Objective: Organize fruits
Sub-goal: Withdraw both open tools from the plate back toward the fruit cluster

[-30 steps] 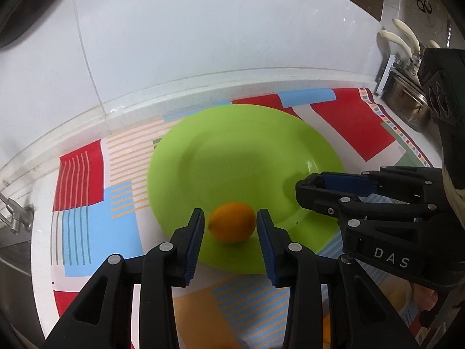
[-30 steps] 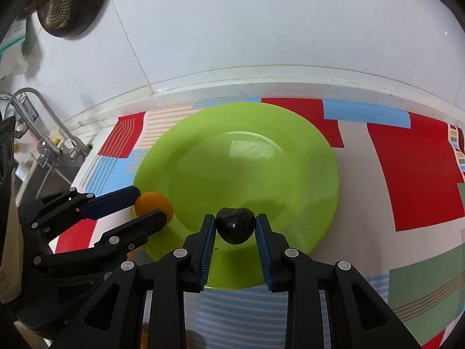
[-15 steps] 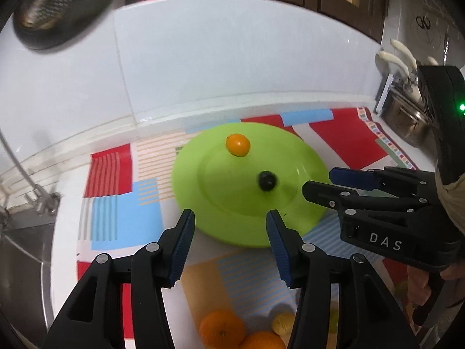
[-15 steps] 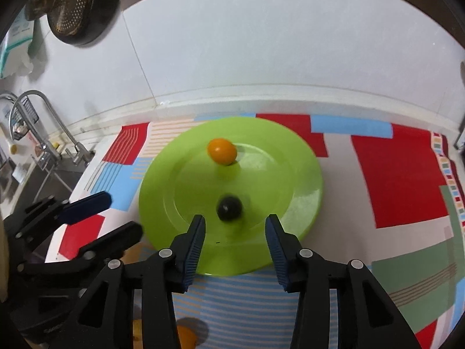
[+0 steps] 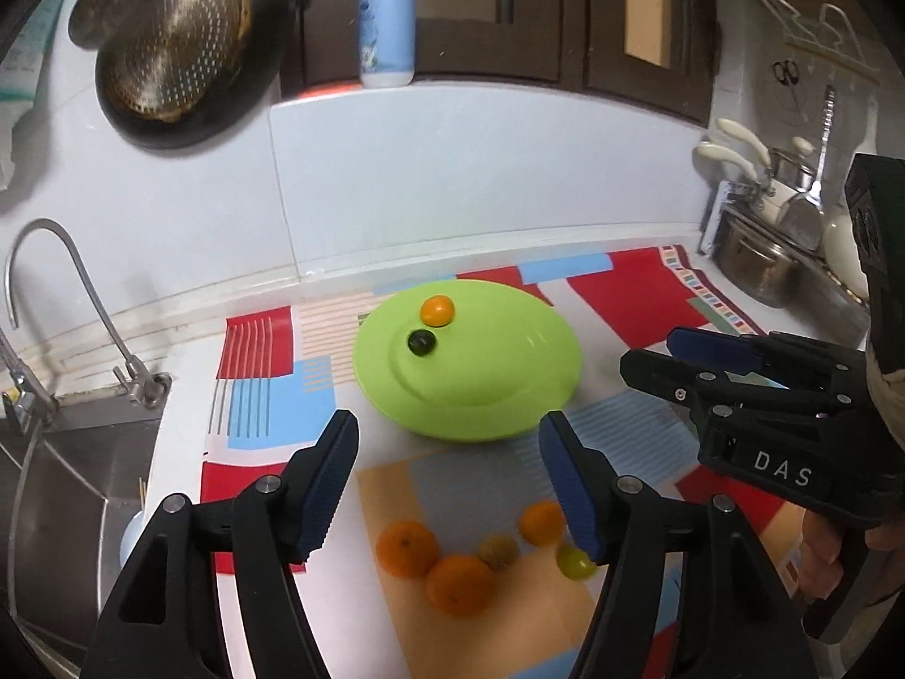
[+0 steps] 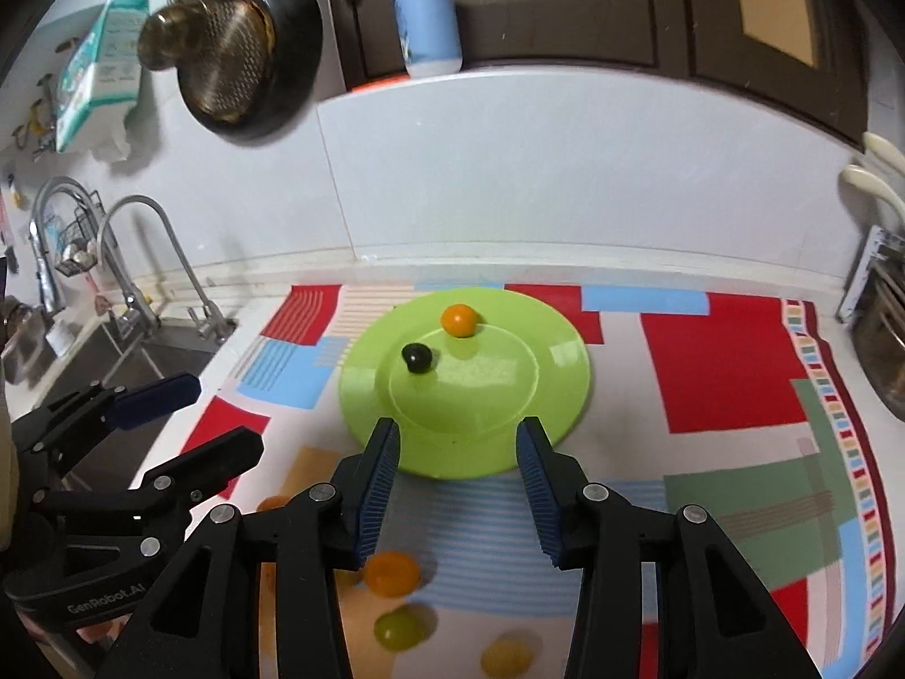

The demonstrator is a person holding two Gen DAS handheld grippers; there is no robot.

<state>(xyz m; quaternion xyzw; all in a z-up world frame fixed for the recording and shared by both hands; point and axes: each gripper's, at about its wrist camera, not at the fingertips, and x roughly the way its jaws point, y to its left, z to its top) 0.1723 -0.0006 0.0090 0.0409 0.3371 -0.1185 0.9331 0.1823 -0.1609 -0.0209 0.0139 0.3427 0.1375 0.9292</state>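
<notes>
A green plate [image 5: 509,379] [image 6: 509,390] lies on the patterned mat with a small orange fruit [image 5: 436,310] [image 6: 458,319] and a dark round fruit [image 5: 421,342] [image 6: 417,357] side by side on its far left part. My left gripper [image 5: 449,452] [image 6: 220,416] hovers short of the plate's near rim, jaws opening, nothing between them. To its right, my right gripper [image 6: 459,447] [image 5: 650,348] stands open and empty, also back from the plate. Several loose fruits lie on the mat near me: oranges [image 5: 407,548] [image 6: 390,571], a yellow-green one [image 5: 574,561] [image 6: 399,625].
A steel sink with a faucet [image 5: 85,305] [image 6: 169,260] borders the mat on the left. Pots and a utensil rack [image 5: 758,260] stand at the right. A soap bottle [image 5: 387,17] sits on the ledge behind, and a strainer [image 5: 169,45] hangs on the wall.
Both grippers opened, let go of the orange and the dark fruit onto the plate, then drew back and up. The two fruits rolled toward the plate's far left.
</notes>
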